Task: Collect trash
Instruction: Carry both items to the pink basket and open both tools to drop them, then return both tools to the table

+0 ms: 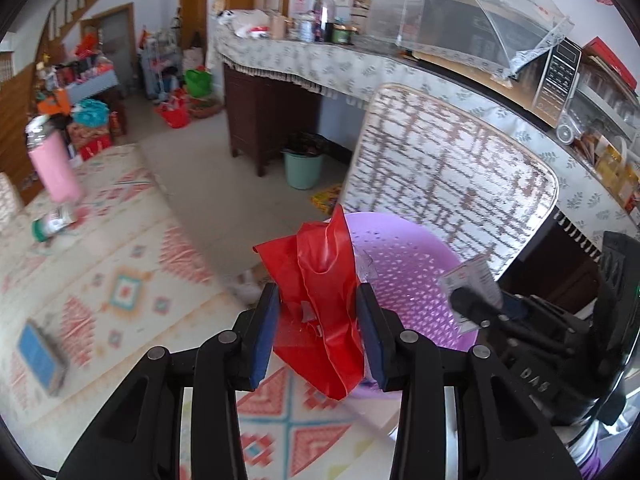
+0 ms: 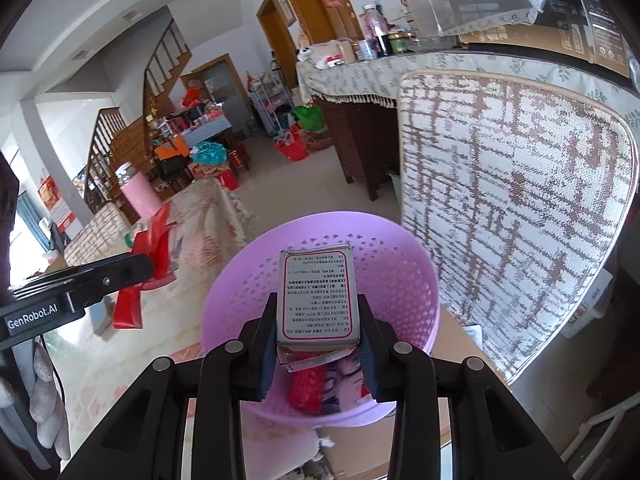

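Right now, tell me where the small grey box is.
The grey box is clamped in the right tool, held over the open purple basket; in the left wrist view it shows at the right, beyond the red wrapper.

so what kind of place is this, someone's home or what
Most likely a lived-in family home, an open living and dining area. A cloth-covered sideboard carries a microwave and a mesh food cover, and a wooden staircase climbs at the back.
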Available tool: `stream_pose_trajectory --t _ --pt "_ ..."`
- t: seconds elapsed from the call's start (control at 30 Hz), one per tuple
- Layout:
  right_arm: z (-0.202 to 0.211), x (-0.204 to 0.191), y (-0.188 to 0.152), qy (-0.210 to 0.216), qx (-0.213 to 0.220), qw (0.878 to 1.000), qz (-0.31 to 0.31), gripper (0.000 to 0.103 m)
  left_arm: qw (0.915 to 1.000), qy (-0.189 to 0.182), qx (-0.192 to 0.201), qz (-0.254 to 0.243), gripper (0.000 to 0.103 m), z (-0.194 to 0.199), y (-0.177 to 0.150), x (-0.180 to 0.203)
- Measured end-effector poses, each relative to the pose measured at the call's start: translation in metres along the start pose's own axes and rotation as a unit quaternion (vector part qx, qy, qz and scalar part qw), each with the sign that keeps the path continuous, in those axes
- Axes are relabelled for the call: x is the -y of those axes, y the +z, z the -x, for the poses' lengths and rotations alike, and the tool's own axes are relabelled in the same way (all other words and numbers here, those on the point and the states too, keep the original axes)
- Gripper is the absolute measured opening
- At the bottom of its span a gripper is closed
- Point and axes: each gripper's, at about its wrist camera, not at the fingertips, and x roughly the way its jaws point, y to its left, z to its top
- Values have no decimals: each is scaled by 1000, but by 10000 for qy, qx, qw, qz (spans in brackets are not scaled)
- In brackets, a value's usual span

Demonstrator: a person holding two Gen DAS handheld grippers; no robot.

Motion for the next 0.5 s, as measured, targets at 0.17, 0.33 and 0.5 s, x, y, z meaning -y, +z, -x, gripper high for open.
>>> stream_pose_trajectory --t 0.17,0.33,0.5 --pt "-19 11 8 -103 -72 9999 -62 39 9999 -64 -86 -35 46 -18 7 8" --pt "-30 20 10 -92 -118 9996 -246 61 10000 -15 44 34 67 -10 1 2" --pt "-29 21 5 -39 -111 9994 -321 63 9998 143 66 133 68 1 -11 -11"
